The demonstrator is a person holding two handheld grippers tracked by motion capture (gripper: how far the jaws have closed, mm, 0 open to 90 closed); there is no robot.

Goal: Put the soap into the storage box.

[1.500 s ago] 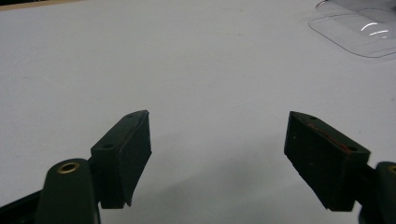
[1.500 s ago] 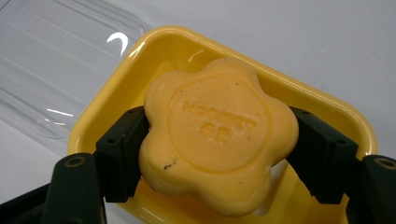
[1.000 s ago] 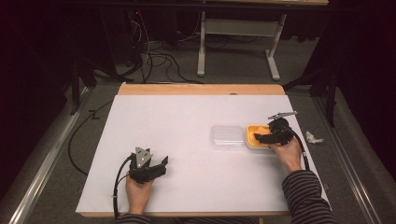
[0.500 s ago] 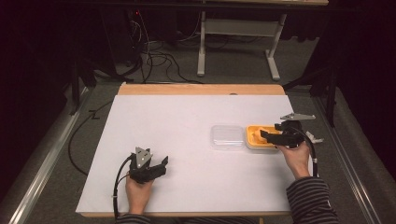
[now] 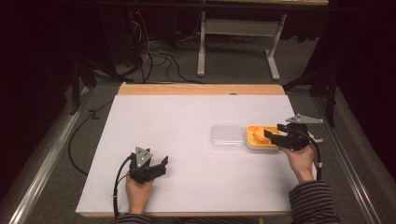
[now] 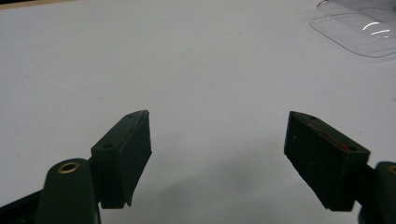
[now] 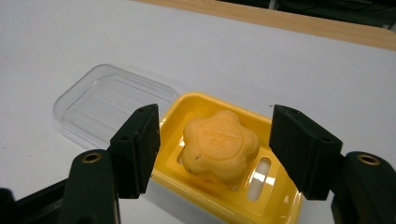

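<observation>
A flower-shaped orange soap lies in a yellow soap dish at the right of the white table. Its clear lid lies flat just left of the dish. My right gripper hovers at the dish's right end, pointing left at the soap. Its jaws have just been closing but still stand apart, touching nothing, with the soap beyond them. My left gripper rests at the near left of the table, open with bare table between its jaws.
The clear lid sits at the far right of the left gripper view. A wooden strip edges the table's far side. Beyond it are a floor with cables and a white table frame.
My right gripper has drawn back to the right and slightly up from over the dish, and its jaws have narrowed. The left gripper has stayed put.
</observation>
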